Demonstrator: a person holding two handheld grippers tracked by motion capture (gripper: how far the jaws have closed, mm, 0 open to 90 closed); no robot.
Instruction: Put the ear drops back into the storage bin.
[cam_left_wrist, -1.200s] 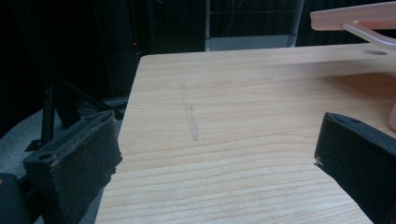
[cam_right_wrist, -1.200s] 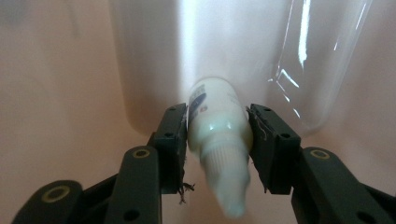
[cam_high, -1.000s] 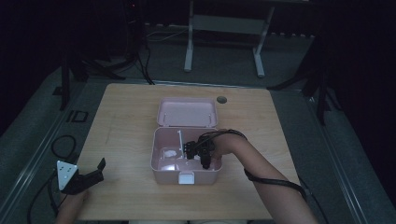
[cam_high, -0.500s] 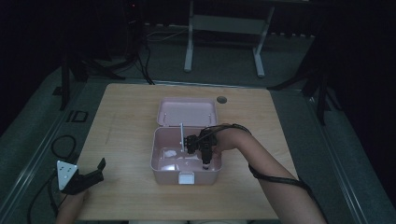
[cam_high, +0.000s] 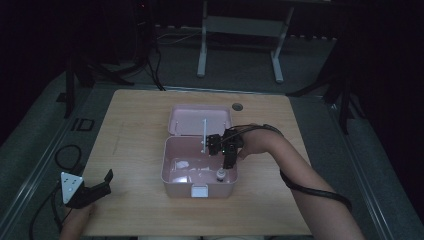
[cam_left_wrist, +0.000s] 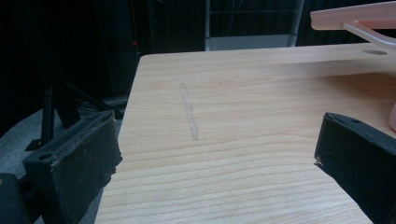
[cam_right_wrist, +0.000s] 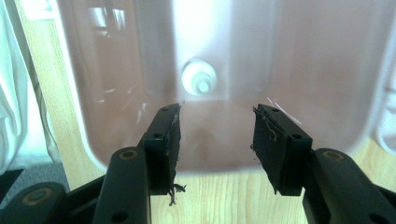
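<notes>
Right arm: reaches in over the pink box (cam_high: 172, 172), gripper pointing down.
Right gripper (cam_right_wrist: 217, 128): jaws just parting, spread, empty.
Small white cap (cam_right_wrist: 199, 77): lying on box floor, below the jaws.
Left gripper (cam_high: 95, 186): spread wide, empty, near table (cam_high: 135, 125) corner.

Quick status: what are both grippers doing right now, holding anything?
Left gripper: open, empty, at the table's near left corner.
Right gripper: jaws just been opening, nothing between them, above the small white bottle in the pink box.
</notes>
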